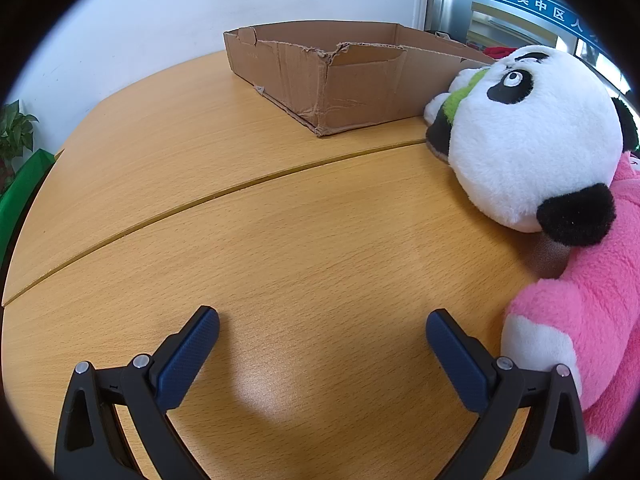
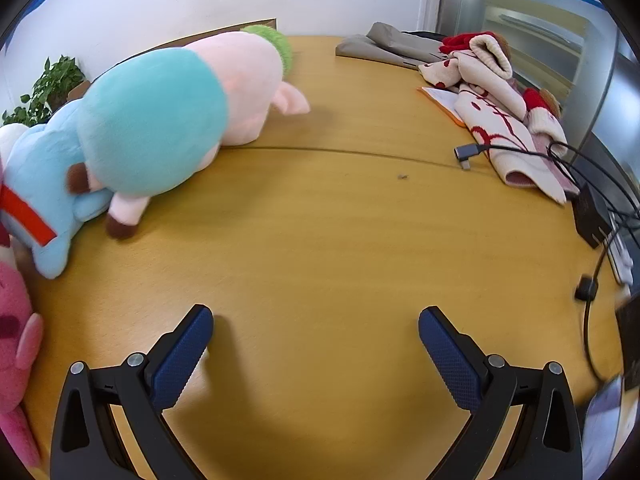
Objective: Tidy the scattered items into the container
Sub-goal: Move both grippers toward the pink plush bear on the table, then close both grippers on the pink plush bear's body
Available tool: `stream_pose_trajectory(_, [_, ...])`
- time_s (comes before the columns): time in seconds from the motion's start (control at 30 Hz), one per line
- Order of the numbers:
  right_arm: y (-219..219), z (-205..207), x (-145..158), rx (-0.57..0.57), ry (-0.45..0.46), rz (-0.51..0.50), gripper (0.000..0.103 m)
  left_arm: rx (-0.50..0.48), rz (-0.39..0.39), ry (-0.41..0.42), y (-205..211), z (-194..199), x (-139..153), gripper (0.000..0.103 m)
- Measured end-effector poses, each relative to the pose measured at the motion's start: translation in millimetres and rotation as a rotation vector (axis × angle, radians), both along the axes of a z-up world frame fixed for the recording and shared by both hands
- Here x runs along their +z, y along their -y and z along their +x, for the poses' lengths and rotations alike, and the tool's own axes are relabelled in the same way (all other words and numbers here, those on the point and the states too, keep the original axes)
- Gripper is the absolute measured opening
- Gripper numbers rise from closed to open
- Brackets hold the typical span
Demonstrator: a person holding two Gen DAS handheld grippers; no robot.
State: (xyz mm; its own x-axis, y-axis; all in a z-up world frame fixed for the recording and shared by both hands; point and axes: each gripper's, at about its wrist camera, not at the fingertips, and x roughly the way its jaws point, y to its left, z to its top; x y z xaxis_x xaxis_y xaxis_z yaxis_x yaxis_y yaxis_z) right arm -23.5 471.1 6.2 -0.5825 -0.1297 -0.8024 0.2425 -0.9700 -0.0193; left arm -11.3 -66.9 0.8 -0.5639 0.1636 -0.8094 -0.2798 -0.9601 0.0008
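An open, torn cardboard box (image 1: 352, 84) stands at the far side of the wooden table (image 1: 280, 220). A white and black panda plush (image 1: 532, 148) lies to its right, touching a pink plush (image 1: 592, 320) nearer me. My left gripper (image 1: 322, 326) hovers open over bare tabletop, its right finger close beside the pink plush. In the right wrist view a blue plush (image 2: 132, 128) and a pale pink plush with green hair (image 2: 248, 80) lie at the left, with a darker pink plush (image 2: 16, 340) at the left edge. My right gripper (image 2: 316, 324) is open over bare wood.
A red and cream knitted cloth (image 2: 492, 96), a folded grey cloth (image 2: 388, 46), a cable with plug (image 2: 466, 156) and a black adapter (image 2: 592, 216) lie at the table's right. A potted plant (image 1: 14, 132) stands left of the table by the white wall.
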Motion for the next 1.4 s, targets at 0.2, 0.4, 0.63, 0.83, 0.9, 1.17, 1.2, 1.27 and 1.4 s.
stream_pose_trajectory(0.2, [22.8,34.2,0.4,0.005,-0.001,0.000,0.103,-0.002,0.000,0.000,-0.2,-0.3,0.5,0.103])
stream_pose_trajectory(0.4, [33.4,50.4,-1.2,-0.066,0.001,0.000,0.103,0.007,-0.001,0.000,-1.5,1.4,0.9,0.103])
stream_pose_trajectory(0.63, [36.9,55.4,0.1,-0.152,0.011,-0.002,0.103,0.094,-0.010,0.029,-0.5,9.0,2.8,0.103])
stream_pose_trajectory(0.83, [25.1,96.4,61.3,-0.149,-0.071,-0.213,0.101,0.386,-0.047,-0.061,15.7,82.8,64.2,0.099])
stream_pose_trajectory(0.9, [28.5,109.1,94.3,-0.106,-0.117,-0.310,0.103,0.469,0.030,-0.143,4.4,121.8,106.9,0.099])
stream_pose_trajectory(1.17, [124.3,107.2,116.1,0.165,-0.116,-0.387,0.103,0.267,0.455,-0.083,-110.9,104.3,98.3,0.102])
stream_pose_trajectory(1.2, [133.7,101.2,103.0,0.152,-0.071,-0.376,0.103,0.258,0.491,-0.017,-133.8,89.1,77.8,0.102])
stream_pose_trajectory(1.27, [149.8,89.8,66.7,0.113,0.046,-0.347,0.103,0.242,0.553,0.088,-155.5,74.4,45.1,0.102])
stream_pose_trajectory(1.4, [141.8,76.2,36.0,0.021,0.138,-0.513,0.103,0.198,0.560,0.123,-168.4,58.6,23.7,0.103])
